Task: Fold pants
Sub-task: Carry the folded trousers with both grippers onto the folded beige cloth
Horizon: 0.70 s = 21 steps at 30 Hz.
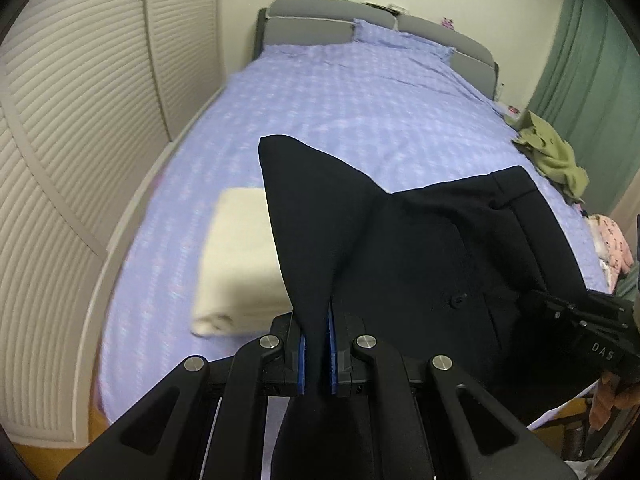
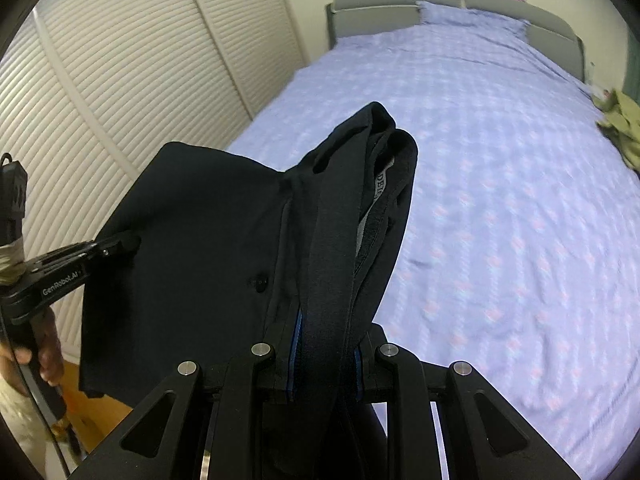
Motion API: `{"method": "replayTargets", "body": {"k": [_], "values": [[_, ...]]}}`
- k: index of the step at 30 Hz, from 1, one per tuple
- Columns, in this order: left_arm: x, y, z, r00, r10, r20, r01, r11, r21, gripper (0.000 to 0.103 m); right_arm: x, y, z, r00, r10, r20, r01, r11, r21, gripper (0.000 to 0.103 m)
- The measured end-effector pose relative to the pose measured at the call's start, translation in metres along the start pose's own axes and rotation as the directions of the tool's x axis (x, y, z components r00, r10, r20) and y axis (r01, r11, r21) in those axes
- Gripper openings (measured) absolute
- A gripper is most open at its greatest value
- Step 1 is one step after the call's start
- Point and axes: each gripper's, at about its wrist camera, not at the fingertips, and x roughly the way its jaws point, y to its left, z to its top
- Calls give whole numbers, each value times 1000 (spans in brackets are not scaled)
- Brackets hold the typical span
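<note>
Black pants (image 1: 432,248) hang stretched between both grippers above the foot of the bed. My left gripper (image 1: 318,344) is shut on one corner of the black fabric; a pointed flap stands up past its blue pads. My right gripper (image 2: 326,356) is shut on the waistband (image 2: 384,184), whose grey inner label shows. In the left wrist view the right gripper (image 1: 560,312) holds the pants at the right edge. In the right wrist view the left gripper (image 2: 116,248) pinches the pants at the left. A button (image 2: 258,282) shows on the cloth.
The bed (image 2: 500,200) has a lilac patterned cover, a pillow (image 1: 392,34) and a grey headboard (image 2: 400,8). A folded cream cloth (image 1: 240,260) lies on the bed's left side. Olive clothes (image 1: 556,156) and pink clothes (image 1: 612,240) lie at the right edge. Louvred wardrobe doors (image 1: 80,120) stand left.
</note>
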Motion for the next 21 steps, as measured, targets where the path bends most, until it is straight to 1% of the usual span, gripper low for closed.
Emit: {"method": "replayTargets", "body": {"k": [1,3,6,9,11,12,14,16,18,21], "values": [[6,17,7,1000,-1,4,1,1000,-6,10,6,5,6,1000,1,3,-1,1000,-7,20],[22,39,20,1000,7,8,-7,1000,-10,10,25,20,24,1000,7,16,-7,1000,-22,20],[50,68,41,1000,10,17,-10,1000,-7,10,51,32,48,999,25,34,-24,999,-24,20],[89,96,65,1000,-17,4,17,999,-29,10,85,36,73,999,10,41,-8,999,-38,20],[112,101,78,1000,-20,-10,20,1000,-14,10,106,38,85,1000,-6,30,7,999,-34,20],[125,101,83,1000,-14,-19,14,1000,7,10,115,43,88,1000,-16,19,16,999,-29,20],[147,100,92,999,3,-35,-1,999,40,10,137,42,94,1000,-29,0,29,999,-21,20],[170,97,97,998,21,-56,-17,997,71,10,158,38,95,999,-49,-19,48,998,-38,20],[198,98,98,995,40,-94,-31,994,102,11,175,36,92,997,-67,-45,65,997,-44,20],[237,98,93,982,72,-173,-50,990,132,13,201,26,86,991,-93,-96,89,995,-43,20]]}}
